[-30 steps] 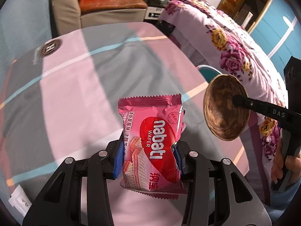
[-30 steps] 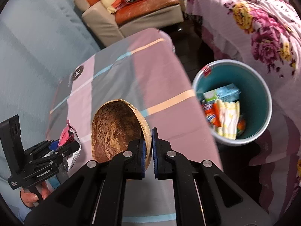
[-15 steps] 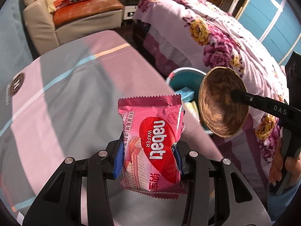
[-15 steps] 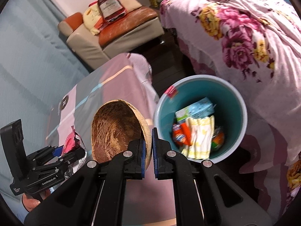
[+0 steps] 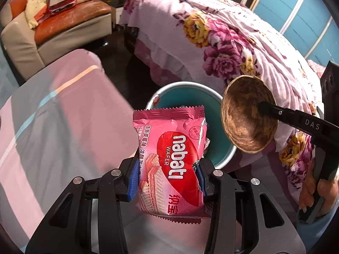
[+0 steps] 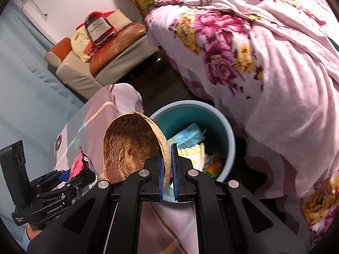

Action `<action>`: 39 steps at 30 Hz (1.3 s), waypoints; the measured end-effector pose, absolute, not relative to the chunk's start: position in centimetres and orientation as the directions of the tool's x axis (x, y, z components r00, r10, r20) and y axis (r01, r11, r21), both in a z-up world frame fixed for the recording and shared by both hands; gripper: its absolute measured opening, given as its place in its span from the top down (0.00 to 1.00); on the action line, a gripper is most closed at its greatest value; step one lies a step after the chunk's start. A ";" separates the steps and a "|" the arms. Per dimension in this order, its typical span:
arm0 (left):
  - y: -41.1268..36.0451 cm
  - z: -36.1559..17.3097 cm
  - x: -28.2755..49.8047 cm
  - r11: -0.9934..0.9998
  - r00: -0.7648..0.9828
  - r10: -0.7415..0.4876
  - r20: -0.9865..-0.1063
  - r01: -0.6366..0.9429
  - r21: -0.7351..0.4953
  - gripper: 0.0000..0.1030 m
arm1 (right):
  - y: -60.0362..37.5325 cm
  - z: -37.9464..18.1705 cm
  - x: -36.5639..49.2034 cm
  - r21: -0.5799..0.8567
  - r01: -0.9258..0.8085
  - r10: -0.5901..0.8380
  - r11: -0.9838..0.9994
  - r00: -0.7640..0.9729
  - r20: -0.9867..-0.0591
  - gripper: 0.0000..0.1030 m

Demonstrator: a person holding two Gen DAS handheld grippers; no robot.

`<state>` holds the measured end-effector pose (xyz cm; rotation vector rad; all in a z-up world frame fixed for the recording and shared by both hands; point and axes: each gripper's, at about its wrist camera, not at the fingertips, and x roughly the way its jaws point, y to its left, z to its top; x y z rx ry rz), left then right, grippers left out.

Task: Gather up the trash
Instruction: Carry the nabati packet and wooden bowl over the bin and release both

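Observation:
My left gripper (image 5: 167, 177) is shut on a pink Nabati wafer packet (image 5: 171, 158) and holds it upright near the table's right edge, in front of the teal trash bin (image 5: 190, 94). My right gripper (image 6: 167, 165) is shut on the rim of a brown coconut shell half (image 6: 131, 146), held just left of the bin (image 6: 224, 122). In the left wrist view the shell (image 5: 247, 114) hangs beside the bin's right rim. The right wrist view shows the left gripper (image 6: 78, 171) with the packet (image 6: 77, 163) at lower left.
The bin holds a light blue carton (image 6: 190, 135), a yellow-white wrapper (image 6: 195, 154) and other trash. A bed with a floral cover (image 6: 264, 53) stands right of the bin. A sofa (image 5: 63, 21) is at the back. The striped tablecloth (image 5: 53, 116) lies left.
Both grippers have moved right, from over the table toward the bin. The bin now shows closer and more central in both views. Both grips are unchanged.

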<state>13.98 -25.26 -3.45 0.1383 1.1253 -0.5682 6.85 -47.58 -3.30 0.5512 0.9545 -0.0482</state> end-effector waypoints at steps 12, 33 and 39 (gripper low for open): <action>-29.7 -5.3 15.9 0.828 0.268 -0.372 -0.889 0.529 -0.187 0.58 | -50.9 -4.8 7.1 0.400 0.333 0.152 0.854 0.575 -0.804 0.94; -31.0 -6.5 18.3 0.837 0.288 -0.366 -0.885 0.518 -0.178 0.19 | -51.9 -5.9 8.5 0.346 0.373 0.101 0.861 0.541 -0.835 0.93; -30.1 -6.4 18.3 0.850 0.299 -0.354 -0.886 0.499 -0.172 0.13 | -51.7 -6.2 8.9 0.337 0.374 0.099 0.864 0.531 -0.841 0.93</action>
